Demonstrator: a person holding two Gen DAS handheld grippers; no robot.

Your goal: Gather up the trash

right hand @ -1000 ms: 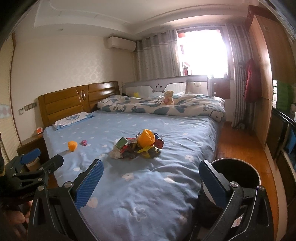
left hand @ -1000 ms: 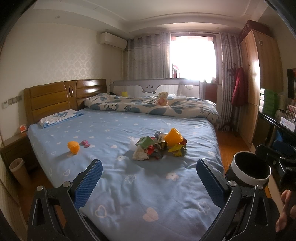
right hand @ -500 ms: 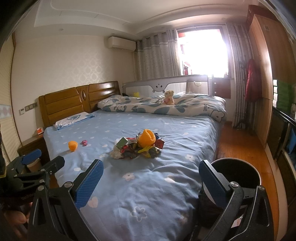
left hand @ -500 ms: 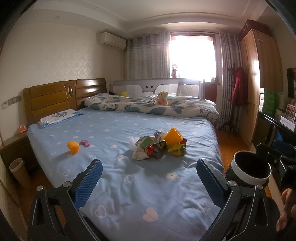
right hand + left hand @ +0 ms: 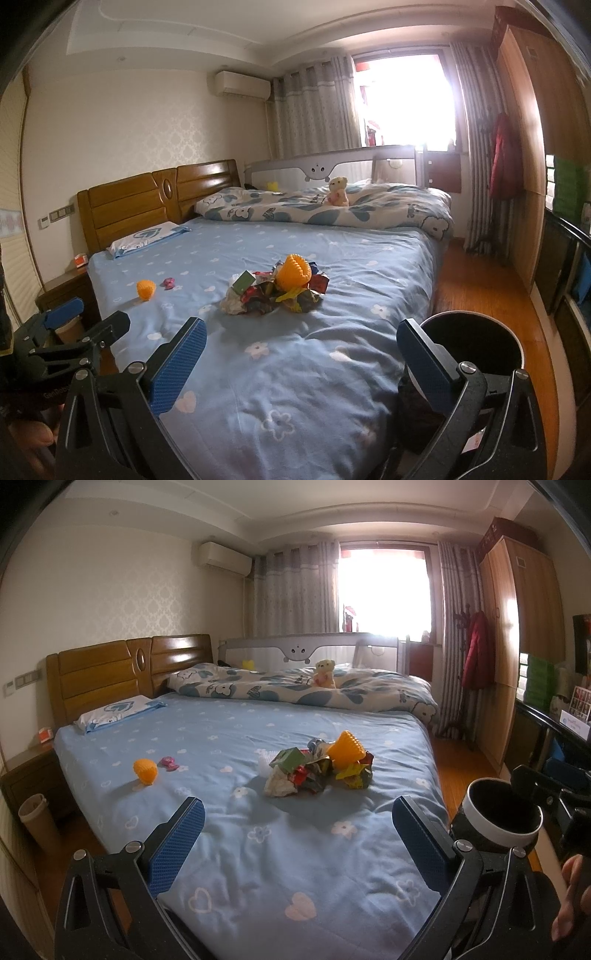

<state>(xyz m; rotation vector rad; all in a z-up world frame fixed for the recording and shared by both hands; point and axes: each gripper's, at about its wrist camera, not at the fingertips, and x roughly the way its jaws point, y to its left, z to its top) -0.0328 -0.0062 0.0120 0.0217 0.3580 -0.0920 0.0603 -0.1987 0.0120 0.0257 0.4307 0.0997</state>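
Note:
A heap of crumpled wrappers (image 5: 314, 773) (image 5: 275, 293) lies in the middle of the blue bed, with an orange toy (image 5: 346, 754) (image 5: 293, 272) on top of it. My left gripper (image 5: 295, 834) hovers over the bed's near end, open and empty, well short of the heap. My right gripper (image 5: 301, 356) is also open and empty, at a similar distance. A black bin with a white rim (image 5: 502, 818) (image 5: 476, 341) stands on the floor at the bed's right corner, just behind my right finger.
A small orange toy (image 5: 145, 771) and a pink scrap (image 5: 168, 763) lie on the bed's left side. A folded duvet with a teddy (image 5: 325, 672) covers the far end. A nightstand (image 5: 27, 771) and beige bin (image 5: 37, 818) stand left; wardrobe (image 5: 517, 646) right.
Both views have shifted only very slightly; the heap sits a touch closer in the right wrist view. Both grippers have stayed open.

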